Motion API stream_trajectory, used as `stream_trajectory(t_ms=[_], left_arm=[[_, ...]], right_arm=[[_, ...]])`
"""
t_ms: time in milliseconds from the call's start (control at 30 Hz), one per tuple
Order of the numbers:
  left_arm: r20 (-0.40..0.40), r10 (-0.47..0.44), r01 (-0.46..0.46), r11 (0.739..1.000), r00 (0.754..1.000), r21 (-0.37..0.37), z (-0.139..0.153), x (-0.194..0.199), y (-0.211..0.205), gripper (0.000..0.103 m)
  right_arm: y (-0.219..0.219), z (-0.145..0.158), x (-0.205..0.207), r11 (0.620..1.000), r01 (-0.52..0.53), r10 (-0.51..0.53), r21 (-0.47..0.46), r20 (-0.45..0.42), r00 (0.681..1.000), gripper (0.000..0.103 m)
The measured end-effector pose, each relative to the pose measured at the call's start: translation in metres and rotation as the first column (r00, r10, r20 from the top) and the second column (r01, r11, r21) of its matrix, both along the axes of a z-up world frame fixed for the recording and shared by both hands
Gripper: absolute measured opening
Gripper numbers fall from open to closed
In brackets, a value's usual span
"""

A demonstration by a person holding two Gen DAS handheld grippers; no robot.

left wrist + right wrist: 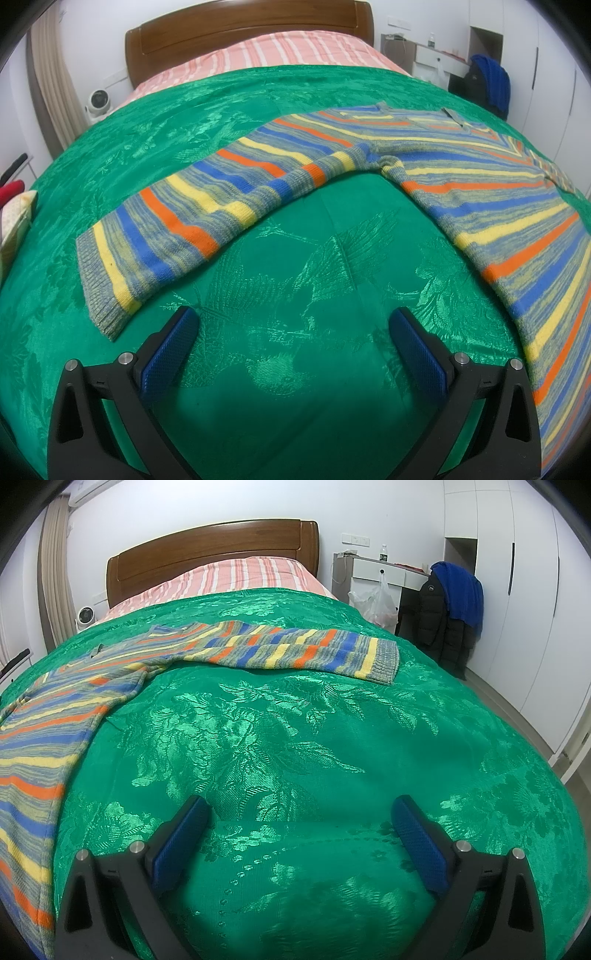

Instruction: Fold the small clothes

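Lying spread flat on a green bedspread, a striped sweater is faced by two empty grippers.

Nearest the cameras, the left gripper [293, 328] and the right gripper [301, 816] are held low over the green bedspread [288, 258], each with its blue-padded fingers [170, 350] spread wide and nothing between them. Just beyond the left gripper, the striped sweater [480, 206] is laid on the bedspread, one sleeve [177, 229] stretched out away from the body, its ribbed cuff nearest that gripper. In the right wrist view the sweater's body is seen at the near left, and the other sleeve [295, 650] is extended beyond it across the bedspread. Farther past the sweater, a pink striped sheet [240, 576] and a wooden headboard [207, 550] are seen. A dark jacket [439, 616] is hung beside the far end of the bed.
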State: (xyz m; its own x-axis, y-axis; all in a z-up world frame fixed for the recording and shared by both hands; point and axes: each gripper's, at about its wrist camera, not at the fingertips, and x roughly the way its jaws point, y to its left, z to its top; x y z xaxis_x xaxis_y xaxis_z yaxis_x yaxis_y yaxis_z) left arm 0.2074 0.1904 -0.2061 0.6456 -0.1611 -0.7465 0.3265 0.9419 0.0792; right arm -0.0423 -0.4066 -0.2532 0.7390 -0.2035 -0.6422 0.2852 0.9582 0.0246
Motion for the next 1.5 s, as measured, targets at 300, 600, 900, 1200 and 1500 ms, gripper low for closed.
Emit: stream_trajectory(t_ms=[300,600,900,1200,1500], left_arm=[[0.005,-0.001,0.001,1.0,1.0,0.008,0.0,-0.001,-0.002,0.103],[-0.001,-0.001,0.001,1.0,1.0,-0.004,0.0,-0.002,-0.002,0.103],[-0.077,0.079,-0.083,0.996,0.994,-0.044,0.002,0.002,0.0,0.103],[-0.131,0.238,-0.241,0.971,0.962,-0.003,0.003,0.0,-0.008,0.103],[-0.018,0.356,-0.356,0.934,0.934,-0.023,0.036,-0.049,-0.019,0.103]], right_arm=[[0.0,0.0,0.0,1.0,0.0,0.0,0.0,0.001,1.0,0.099],[0.0,0.0,0.0,1.0,0.001,-0.001,0.0,0.002,1.0,0.099],[0.0,-0.001,0.0,1.0,0.001,-0.001,0.001,0.003,1.0,0.099],[0.0,-0.001,-0.001,1.0,0.001,-0.001,0.001,0.004,1.0,0.099],[0.002,0.002,0.0,1.0,0.001,-0.001,-0.001,-0.002,1.0,0.099]])
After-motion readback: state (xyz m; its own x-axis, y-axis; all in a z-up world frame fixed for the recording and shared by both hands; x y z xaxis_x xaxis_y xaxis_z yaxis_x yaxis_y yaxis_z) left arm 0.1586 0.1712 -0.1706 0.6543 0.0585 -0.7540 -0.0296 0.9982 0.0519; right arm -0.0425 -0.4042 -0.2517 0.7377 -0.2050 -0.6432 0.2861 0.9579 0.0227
